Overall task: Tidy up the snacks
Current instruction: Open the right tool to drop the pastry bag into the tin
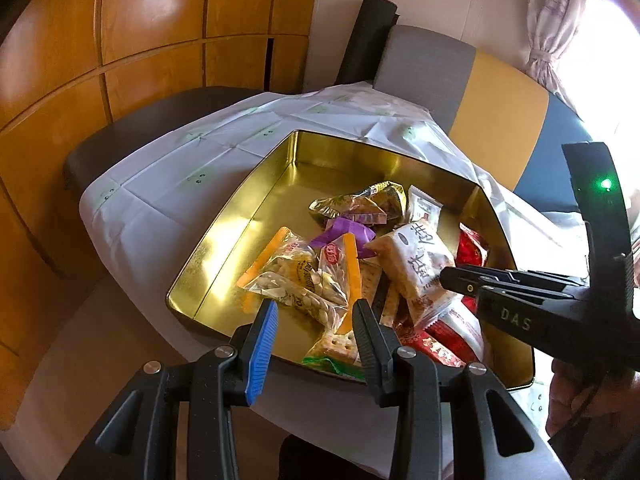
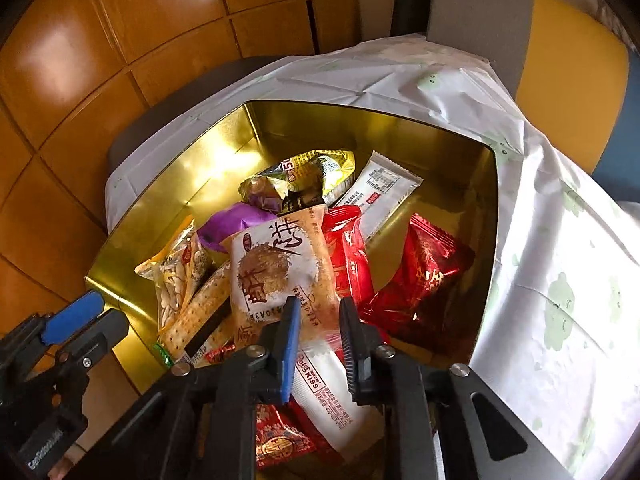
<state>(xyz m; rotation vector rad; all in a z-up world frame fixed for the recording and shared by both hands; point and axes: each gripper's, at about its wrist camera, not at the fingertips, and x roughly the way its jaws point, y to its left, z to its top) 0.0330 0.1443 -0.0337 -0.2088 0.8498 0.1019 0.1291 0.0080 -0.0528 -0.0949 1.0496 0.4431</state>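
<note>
A gold tin [image 1: 224, 216] on the white cloth holds several snack packets. My right gripper [image 2: 318, 320] is shut on the near end of a tan-and-white rice cracker packet [image 2: 280, 264], which lies tilted on top of the pile. In the left wrist view this gripper [image 1: 446, 278] comes in from the right and pinches the same packet [image 1: 416, 268]. My left gripper [image 1: 314, 320] hangs open over the tin's near rim, nothing between its fingers. Just beyond it lie peanut bags [image 1: 296, 280]. Red packets [image 2: 420, 280], a purple wrapper [image 2: 236, 220] and a white bar [image 2: 380, 196] lie around.
The white tablecloth [image 1: 168, 184] covers a dark table and drapes over a grey-and-yellow chair back [image 1: 492, 96] behind the tin. Wooden cabinet doors [image 1: 120, 60] stand to the left. A curtain [image 1: 556, 32] hangs at the back right. The tin's left half [image 2: 188, 184] shows bare gold floor.
</note>
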